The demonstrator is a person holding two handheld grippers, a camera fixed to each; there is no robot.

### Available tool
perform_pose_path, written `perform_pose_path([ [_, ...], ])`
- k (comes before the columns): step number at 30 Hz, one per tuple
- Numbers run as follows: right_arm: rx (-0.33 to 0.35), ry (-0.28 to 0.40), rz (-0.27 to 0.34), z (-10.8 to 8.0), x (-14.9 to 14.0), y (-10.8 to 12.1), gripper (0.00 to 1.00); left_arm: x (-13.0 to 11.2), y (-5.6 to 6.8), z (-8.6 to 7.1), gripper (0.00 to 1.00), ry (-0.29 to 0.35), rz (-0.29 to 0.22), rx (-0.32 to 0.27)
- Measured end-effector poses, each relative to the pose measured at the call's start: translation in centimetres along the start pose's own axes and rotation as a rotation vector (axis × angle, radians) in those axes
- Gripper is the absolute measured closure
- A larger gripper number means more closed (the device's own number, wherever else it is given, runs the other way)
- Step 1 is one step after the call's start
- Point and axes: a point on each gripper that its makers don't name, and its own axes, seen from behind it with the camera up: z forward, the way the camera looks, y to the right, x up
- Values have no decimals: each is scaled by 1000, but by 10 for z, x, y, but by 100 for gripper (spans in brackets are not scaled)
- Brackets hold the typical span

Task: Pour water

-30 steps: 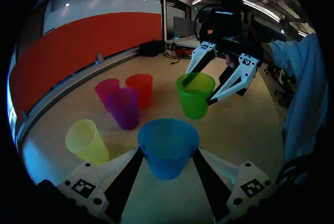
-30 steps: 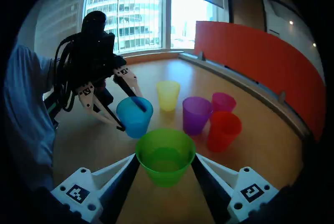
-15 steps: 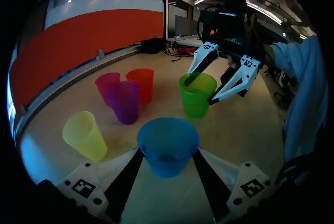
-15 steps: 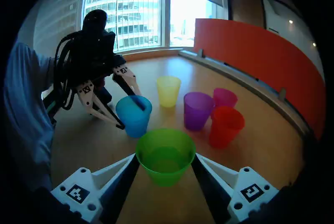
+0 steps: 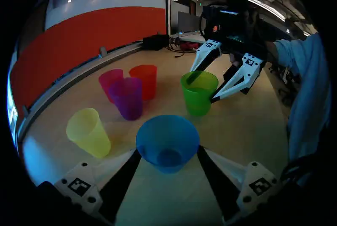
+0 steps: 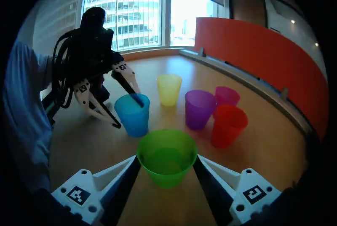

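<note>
My left gripper (image 5: 167, 153) squeezes the blue cup (image 5: 167, 138), my right gripper (image 6: 167, 162) squeezes the green cup (image 6: 167, 150), both near each other over the table (image 5: 252, 118). I think they are light, thin and bendy, so I hold mid-side, softly.

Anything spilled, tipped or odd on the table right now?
Nothing stands out. The yellow cup, purple cup, pink cup and red cup stand upright on the table; no puddle shows. The left gripper holds the blue cup and the right gripper the green cup, both roughly upright.
</note>
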Motion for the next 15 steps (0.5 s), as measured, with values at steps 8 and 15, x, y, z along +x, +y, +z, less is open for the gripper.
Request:
perform_pose_path([
  [8, -12, 2, 4, 4, -6, 1, 11, -8, 1, -3, 2, -27, -2, 12],
  [15, -26, 9, 14, 3, -9, 2, 10, -13, 2, -7, 2, -31, -28, 18],
])
